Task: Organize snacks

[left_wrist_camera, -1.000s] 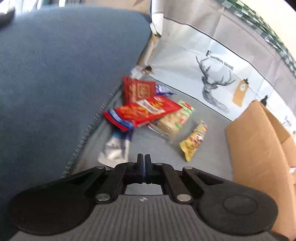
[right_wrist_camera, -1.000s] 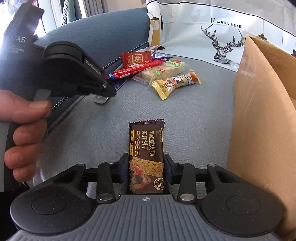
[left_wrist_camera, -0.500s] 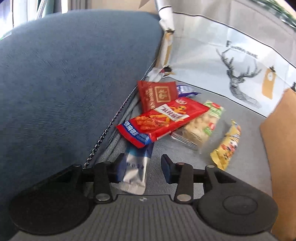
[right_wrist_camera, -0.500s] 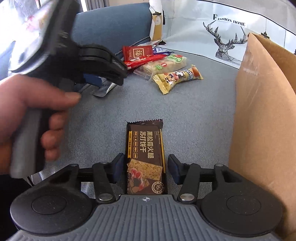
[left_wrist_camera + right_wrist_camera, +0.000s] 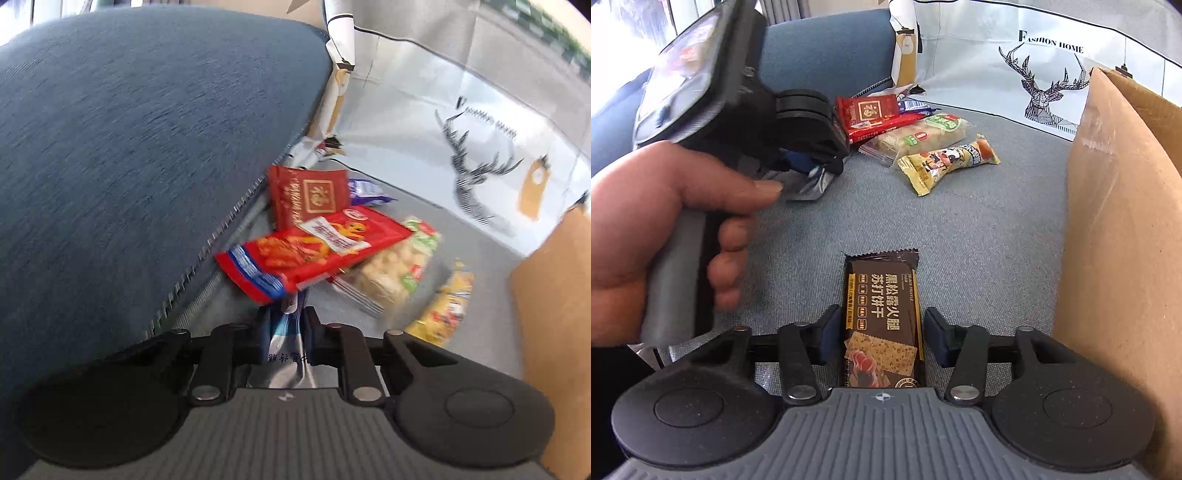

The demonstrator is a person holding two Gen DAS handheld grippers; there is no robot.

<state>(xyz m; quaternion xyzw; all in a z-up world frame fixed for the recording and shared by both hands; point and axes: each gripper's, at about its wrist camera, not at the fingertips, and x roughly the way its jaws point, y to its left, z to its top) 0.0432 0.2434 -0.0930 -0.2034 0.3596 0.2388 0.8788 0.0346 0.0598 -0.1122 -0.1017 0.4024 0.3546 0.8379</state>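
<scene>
The left hand-held gripper [image 5: 284, 328] reaches down to a silver-and-blue snack pouch [image 5: 282, 350] lying on the grey-blue sofa seat [image 5: 960, 221], close to the seam where the darker blue back cushion [image 5: 129, 147] begins. Its jaws are closing, with the pouch between them and the pads at the wrapper's two edges; the pouch's far end is tucked under a long red snack bag [image 5: 314, 254]. In the right wrist view a hand [image 5: 665, 229] wraps the left tool's grey handle.

The right hand-held gripper [image 5: 881, 338] straddles a dark brown cracker packet [image 5: 881, 317] printed with gold characters and a picture of crackers. Its jaws are closing too, yet a narrow gap shows on each side of the packet, so the pads do not press on it; the packet lies flat on the seat, pointing away from the camera.

Further back sits the remaining pile. A square red packet [image 5: 868, 110] with a gold emblem lies at the rear, a purple wrapper [image 5: 916, 105] peeks out beside it, and the long red bag rests across a clear pack of pale biscuits [image 5: 923, 134] with green labels. A yellow cartoon-printed snack [image 5: 945, 162] lies just beside that pack, apart from the rest.

A brown cardboard box [image 5: 1119, 221] stands at the right edge of the seat. Behind the pile hangs a pale sheet [image 5: 997, 85] printed with a stag's head.
</scene>
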